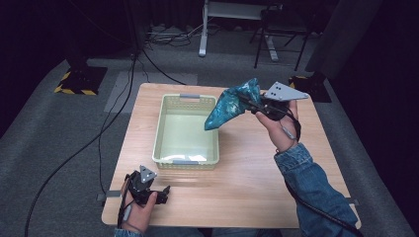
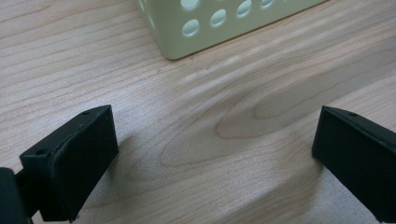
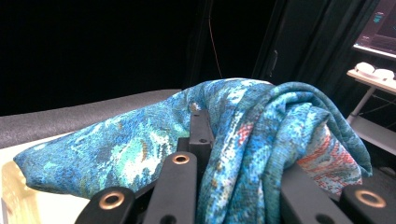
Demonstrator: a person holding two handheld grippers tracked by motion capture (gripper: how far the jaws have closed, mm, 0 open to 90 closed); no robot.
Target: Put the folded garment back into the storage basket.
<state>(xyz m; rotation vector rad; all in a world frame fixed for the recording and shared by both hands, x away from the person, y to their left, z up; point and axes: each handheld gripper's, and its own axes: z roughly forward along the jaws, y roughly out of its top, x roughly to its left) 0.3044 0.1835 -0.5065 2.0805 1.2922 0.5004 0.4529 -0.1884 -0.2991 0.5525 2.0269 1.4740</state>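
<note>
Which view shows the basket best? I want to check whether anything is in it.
The high view: it looks down into the whole pale green basket, and its inside looks empty. The left gripper view catches just one perforated corner. The right gripper view is mostly the blue cloth, with a pale sliver at lower left.

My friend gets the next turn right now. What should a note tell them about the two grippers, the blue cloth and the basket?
Right gripper: shut on the blue cloth, holding it up in the air over the right rim of the basket. The cloth's low end dangles just above the basket.
Left gripper: open, nothing in it, low at the near left of the table, pointing at the basket's near corner.
Done: cloth picked up and carried to the basket.
Left, probably: lower the cloth into the basket, which looks empty, then let go.
</note>
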